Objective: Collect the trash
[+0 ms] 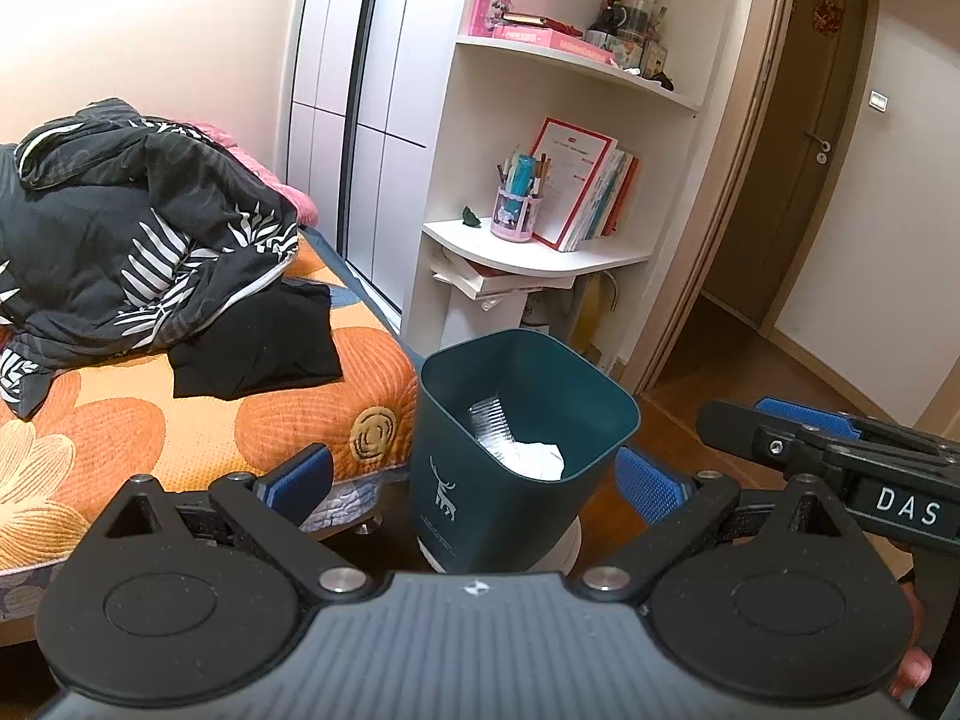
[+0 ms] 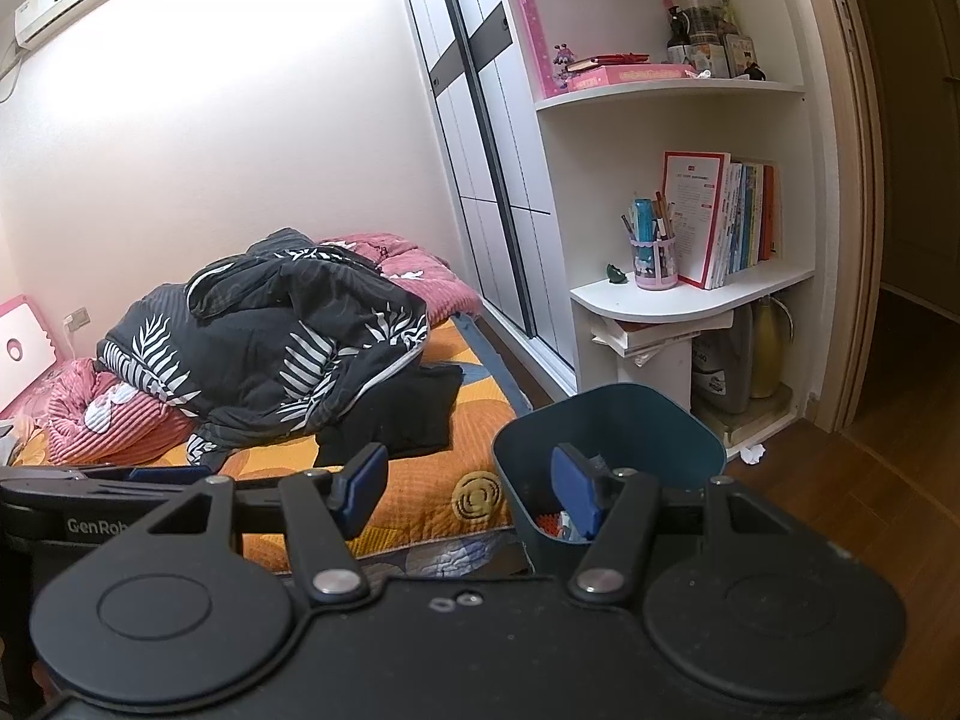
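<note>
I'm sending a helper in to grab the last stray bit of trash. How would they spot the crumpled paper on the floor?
Find the white corner shelf unit beside the wardrobe. At its foot, right of the dark teal bin, a small white crumpled paper ball lies on the wooden floor. It is the only loose white scrap on the bare boards there.

Bedroom: bed (image 2: 384, 480) beside white wardrobe (image 2: 480, 180), corner shelves (image 2: 690, 300), wooden floor (image 2: 840, 510).
</note>
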The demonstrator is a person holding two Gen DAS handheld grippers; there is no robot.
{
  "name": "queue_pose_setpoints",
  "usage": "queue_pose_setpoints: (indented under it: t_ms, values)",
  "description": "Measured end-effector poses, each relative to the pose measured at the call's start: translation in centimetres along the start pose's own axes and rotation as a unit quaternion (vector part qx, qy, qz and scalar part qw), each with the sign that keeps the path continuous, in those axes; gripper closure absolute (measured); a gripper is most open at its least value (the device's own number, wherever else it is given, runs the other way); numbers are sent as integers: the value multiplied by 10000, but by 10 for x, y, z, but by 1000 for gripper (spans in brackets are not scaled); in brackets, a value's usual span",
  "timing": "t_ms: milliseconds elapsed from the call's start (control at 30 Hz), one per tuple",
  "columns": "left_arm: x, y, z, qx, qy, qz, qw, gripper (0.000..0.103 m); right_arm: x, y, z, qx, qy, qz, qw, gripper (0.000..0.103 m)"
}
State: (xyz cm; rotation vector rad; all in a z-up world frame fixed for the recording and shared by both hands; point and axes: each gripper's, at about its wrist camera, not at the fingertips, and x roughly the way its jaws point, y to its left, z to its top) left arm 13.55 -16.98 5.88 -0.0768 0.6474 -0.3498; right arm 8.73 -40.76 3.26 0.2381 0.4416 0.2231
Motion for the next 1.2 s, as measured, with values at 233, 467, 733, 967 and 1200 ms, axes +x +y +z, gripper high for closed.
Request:
queue_pose_setpoints:
  t_ms: [233, 467, 733, 967, 1200]
  values:
    - [-2, 1, 0, -25, -42, -13, 10000, 2, 0, -1, -1, 21, 11, -2, 10000, 42]
    - [-3, 1, 0, -55, -71, -7, 10000, 2, 0, -2, -2, 74, 30, 2, 10000, 42]
    - [-2, -1, 0, -85, -63, -10, 9999, 2, 0, -2, -2, 74, 26, 0, 10000, 42]
    - [-1, -4, 0, -82, -116, -51, 9999, 2, -2, -2, -1, 102, 44, -29, 9999, 42]
    - [1, -4, -1, -132, -78, -62, 9999, 2, -1, -3, 0, 100, 50, -25, 9999, 42]
